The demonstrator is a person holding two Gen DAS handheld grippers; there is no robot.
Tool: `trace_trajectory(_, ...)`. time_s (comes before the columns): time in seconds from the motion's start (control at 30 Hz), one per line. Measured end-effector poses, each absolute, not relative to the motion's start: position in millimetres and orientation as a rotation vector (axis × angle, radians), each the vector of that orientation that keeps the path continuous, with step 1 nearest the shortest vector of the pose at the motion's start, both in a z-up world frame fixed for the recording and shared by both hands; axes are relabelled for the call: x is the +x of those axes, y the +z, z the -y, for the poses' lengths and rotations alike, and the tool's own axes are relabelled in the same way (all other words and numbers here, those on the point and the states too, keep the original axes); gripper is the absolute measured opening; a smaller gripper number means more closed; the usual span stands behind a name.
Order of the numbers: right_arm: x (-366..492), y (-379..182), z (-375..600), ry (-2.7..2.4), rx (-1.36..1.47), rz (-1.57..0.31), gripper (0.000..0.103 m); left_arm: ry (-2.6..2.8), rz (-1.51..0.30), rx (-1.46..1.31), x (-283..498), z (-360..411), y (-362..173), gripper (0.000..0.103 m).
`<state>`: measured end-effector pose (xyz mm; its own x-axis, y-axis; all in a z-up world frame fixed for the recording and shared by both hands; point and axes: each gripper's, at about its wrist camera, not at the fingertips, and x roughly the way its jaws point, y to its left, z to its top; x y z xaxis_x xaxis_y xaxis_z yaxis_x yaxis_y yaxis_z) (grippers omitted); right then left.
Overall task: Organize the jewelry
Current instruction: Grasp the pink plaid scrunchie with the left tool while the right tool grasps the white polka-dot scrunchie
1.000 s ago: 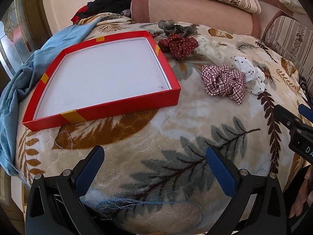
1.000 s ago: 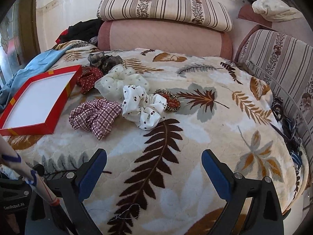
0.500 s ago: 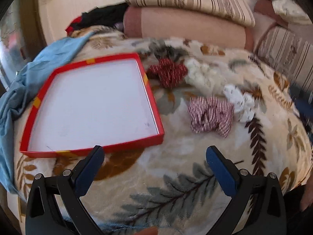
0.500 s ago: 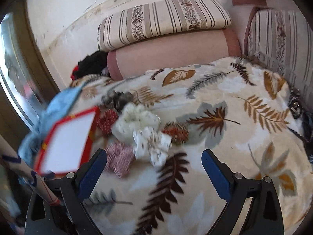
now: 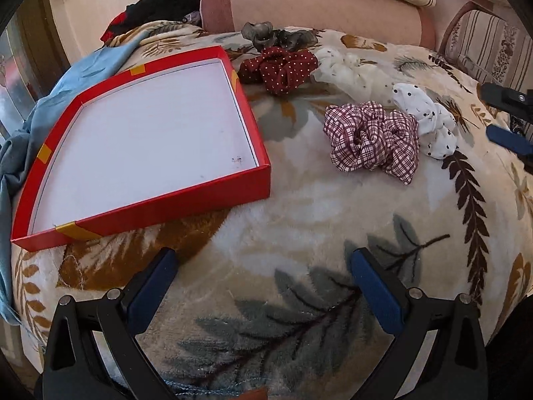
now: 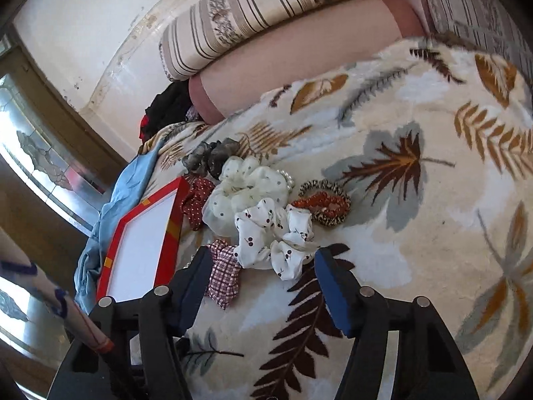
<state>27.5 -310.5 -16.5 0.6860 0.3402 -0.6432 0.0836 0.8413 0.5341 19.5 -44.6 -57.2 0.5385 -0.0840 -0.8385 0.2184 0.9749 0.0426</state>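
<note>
A shallow red box (image 5: 263, 180) with a white floor lies on the leaf-print blanket, also in the right wrist view (image 6: 175, 220). Right of it lie several scrunchies: maroon plaid (image 5: 373, 138) (image 6: 223, 275), white with cherries (image 5: 429, 121) (image 6: 273, 236), dark red dotted (image 5: 279, 66) (image 6: 196, 200), sheer cream (image 5: 353, 73) (image 6: 246, 183), grey (image 5: 273, 35) (image 6: 210, 156) and leopard and red ones (image 6: 324, 201). My left gripper (image 5: 263, 286) is open and empty, near the box's front corner. My right gripper (image 6: 260, 286) is open and empty, just short of the cherry scrunchie; it also shows at the left wrist view's right edge (image 5: 506, 116).
A blue cloth (image 5: 20, 146) hangs off the bed left of the box. A pink bolster (image 5: 316, 3) and striped pillows (image 6: 266, 6) lie at the back, with dark clothes (image 5: 156, 3) beside them. A window (image 6: 30, 166) is on the left.
The left gripper has come back lower and closer to the box. The right gripper has tilted and moved forward to the plaid and cherry scrunchies; its jaws have narrowed somewhat.
</note>
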Motion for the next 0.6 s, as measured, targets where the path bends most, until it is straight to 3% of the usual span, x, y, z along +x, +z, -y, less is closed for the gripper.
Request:
trace_trajectory(0.23,48.6,-35.9,313.2,0.120,0.611,-0.883,0.092,-0.202,-0.895,0.128,8.9,39.8,-60.7,0.103)
trace_trajectory(0.5,84.5,-52.0,287.6,0.064,0.495,-0.998,0.092,-0.263,-0.876,0.108,5.6,40.4,-37.1,0.103)
trace_trajectory(0.57,91.2,-61.0,280.6,0.060,0.468,-1.030,0.080,-0.289,-0.838,0.098,3.7,41.3,-27.1,0.103)
trace_trajectory(0.6,91.7,-63.9,279.9,0.058,0.471,-1.037,0.051,-0.303,-0.815,0.090,3.7,41.1,-20.5,0.103)
